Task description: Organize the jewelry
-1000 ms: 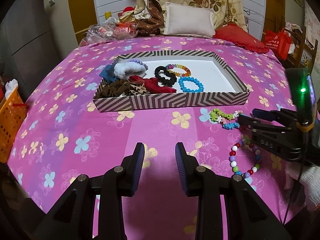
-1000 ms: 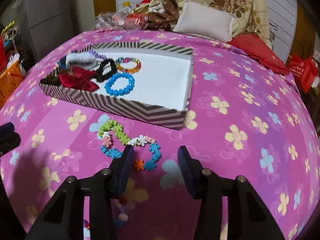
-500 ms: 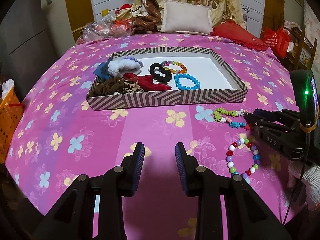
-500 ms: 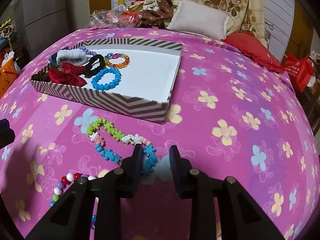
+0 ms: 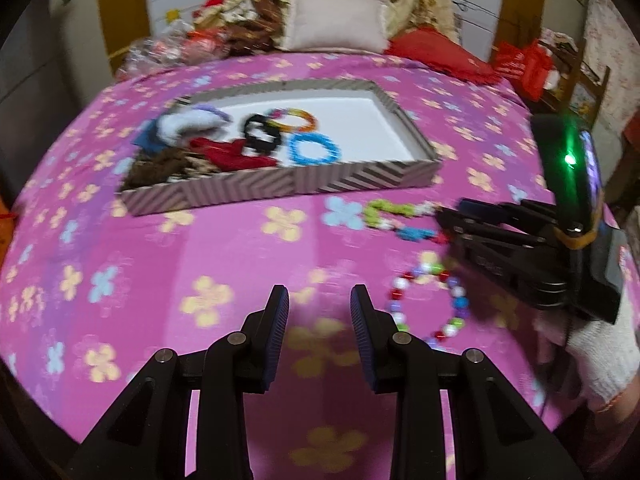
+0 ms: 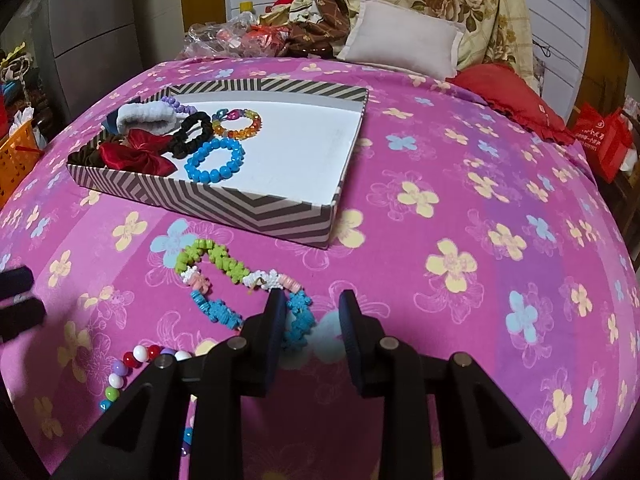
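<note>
Two grippers are over the pink flowered bedspread (image 6: pixel 440 200), both with their jaws apart. The right gripper (image 6: pixel 312 304) straddles the blue end of the flower-bead bracelet (image 6: pixel 224 276). Those beads lie against the inside of its left finger, and the right finger stands clear of them, so nothing is clamped. From there the bracelet runs toward ten o'clock through a white stretch to a green loop, flat on the cover.

At about eight o'clock from the right gripper, close by its left finger, lies a round-bead bracelet (image 6: pixel 128 364) in red, white, purple and green. In the blurred left wrist view this ring sits at two o'clock of the left gripper (image 5: pixel 320 300), just beside its right finger. The left gripper has only bedspread between its pads. A white-gloved hand (image 5: pixel 600 352) holds the right gripper's body at the three o'clock edge of that view.

Beyond the flower-bead bracelet, at eleven o'clock from the right gripper, is the striped box (image 6: pixel 240 204), its near corner close to the green loop. Inside, toward its left half, are a blue bead bracelet (image 6: pixel 214 160), an amber and multicolour bracelet (image 6: pixel 238 122), a black scrunchie (image 6: pixel 192 132), a red bow (image 6: pixel 136 152) and a pale fuzzy scrunchie (image 6: pixel 144 116); the right half is bare white. At twelve o'clock, far back, a pale pillow (image 6: pixel 400 44) leans beside a red cushion (image 6: pixel 508 96).
</note>
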